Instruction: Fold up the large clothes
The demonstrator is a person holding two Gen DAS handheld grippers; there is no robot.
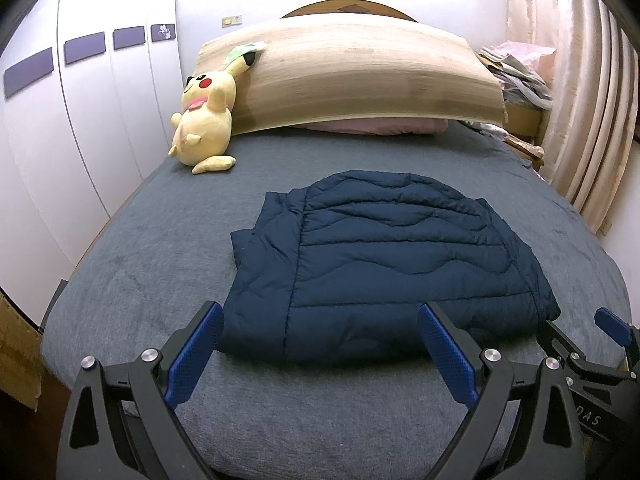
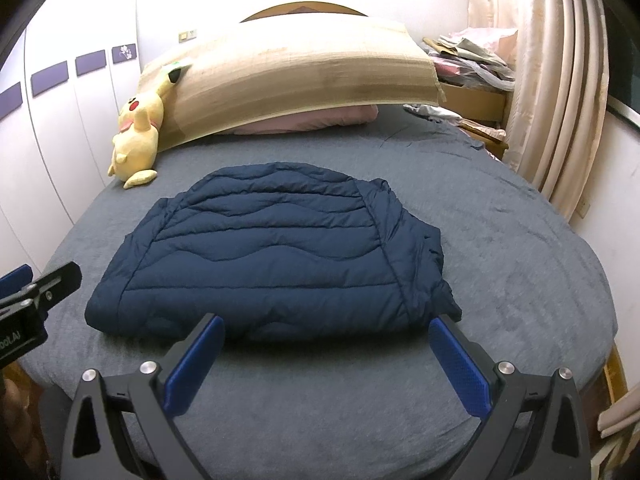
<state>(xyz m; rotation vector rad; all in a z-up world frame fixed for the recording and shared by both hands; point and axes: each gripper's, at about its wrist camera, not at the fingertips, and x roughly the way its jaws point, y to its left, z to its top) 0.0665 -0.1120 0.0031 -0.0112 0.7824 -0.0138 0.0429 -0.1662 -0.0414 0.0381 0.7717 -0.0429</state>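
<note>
A navy-blue quilted puffer jacket point(image 1: 384, 264) with wavy stitched channels lies folded into a compact, roughly rectangular bundle in the middle of the grey fabric bedspread point(image 1: 160, 240), its smooth back panel facing up and its sleeves tucked in along the sides. In the right wrist view the same jacket point(image 2: 272, 256) sits just beyond the fingertips, with a folded edge of layered cloth showing along its right side.

The left gripper point(image 1: 320, 344), black with blue ribbed pads, hangs above the near edge of the bed with its fingers spread wide apart, holding nothing; the jacket's near hem lies between and just past the two tips. The right gripper point(image 2: 326, 354) is likewise spread wide and empty, its tips just short of the jacket's near hem. Each gripper also shows at the edge of the other's view, and they are beside one another.

Farther back, a yellow plush toy with red cheeks point(image 1: 206, 116) leans against a pale woven mat point(image 1: 360, 76) propped at the head of the bed, with a pink pillow point(image 1: 372, 126) peeking out beneath it. White wardrobe doors with purple panels point(image 1: 88, 48) stand on the left, and pale pink curtains point(image 1: 580, 100) hang on the right beside a heap of clothing point(image 1: 516, 68)
</note>
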